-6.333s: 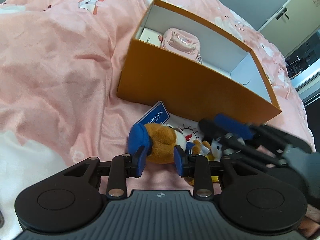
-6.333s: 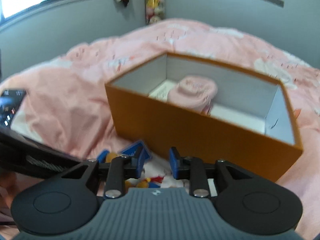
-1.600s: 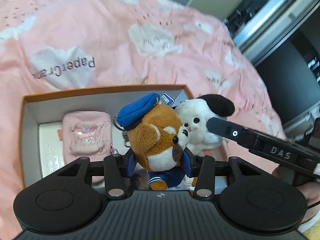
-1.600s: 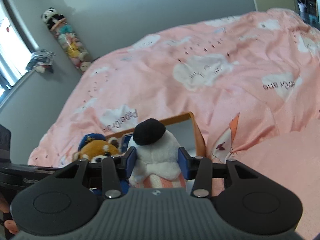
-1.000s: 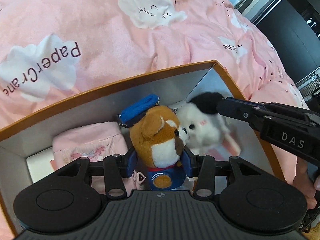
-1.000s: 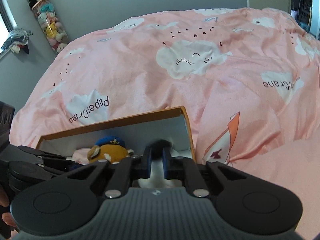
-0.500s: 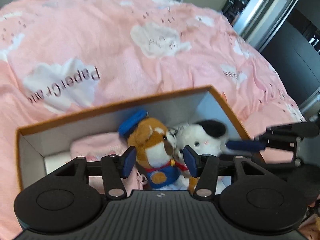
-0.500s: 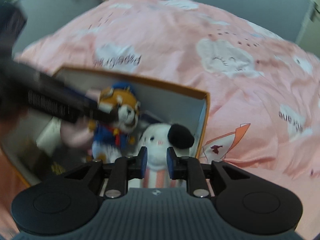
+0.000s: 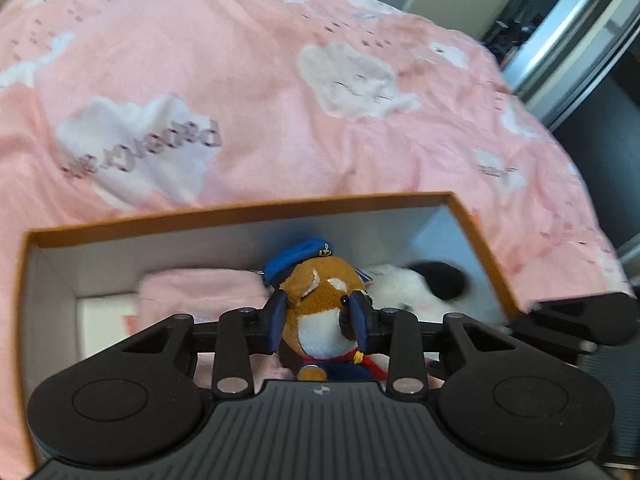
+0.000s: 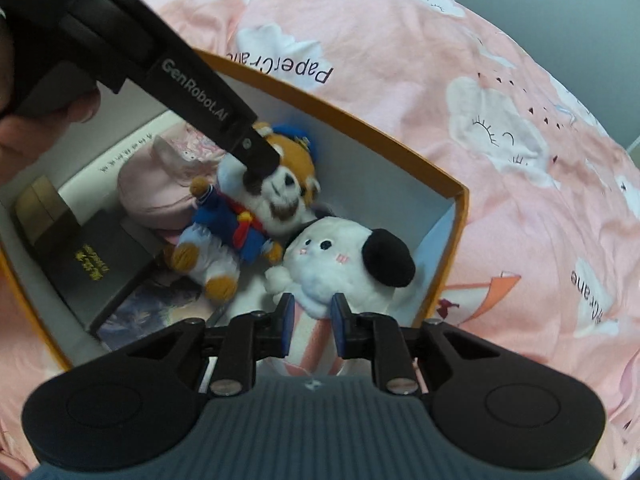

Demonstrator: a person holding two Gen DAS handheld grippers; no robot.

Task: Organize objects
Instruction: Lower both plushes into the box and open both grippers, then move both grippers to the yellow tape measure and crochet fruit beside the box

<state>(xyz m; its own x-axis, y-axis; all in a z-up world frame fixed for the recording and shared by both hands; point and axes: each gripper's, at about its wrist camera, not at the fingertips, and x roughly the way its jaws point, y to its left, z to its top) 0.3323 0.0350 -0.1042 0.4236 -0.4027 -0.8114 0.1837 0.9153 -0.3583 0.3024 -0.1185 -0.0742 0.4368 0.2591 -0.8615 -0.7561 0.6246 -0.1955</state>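
Note:
An orange box (image 9: 240, 214) with a white inside sits on the pink bedspread; it also shows in the right wrist view (image 10: 460, 200). A brown sailor plush (image 9: 320, 300) with a blue cap lies inside it, also in the right wrist view (image 10: 248, 220). A white plush with a black ear (image 10: 340, 256) lies beside it, also in the left wrist view (image 9: 412, 284). My left gripper (image 9: 318, 326) has its fingers on both sides of the sailor plush's head. My right gripper (image 10: 309, 322) is closed on the white plush's striped lower part.
A pink pouch (image 10: 156, 192), a black booklet (image 10: 96, 260), a gold-edged case (image 10: 40, 208) and papers lie in the box's left part. The pink cloud-print bedspread (image 9: 240, 80) surrounds the box. A doorway (image 9: 580, 40) stands at far right.
Both plush toys now rest in the box. My left gripper, open half a second ago, has narrowed around the sailor plush's head. My right gripper has pulled back a little.

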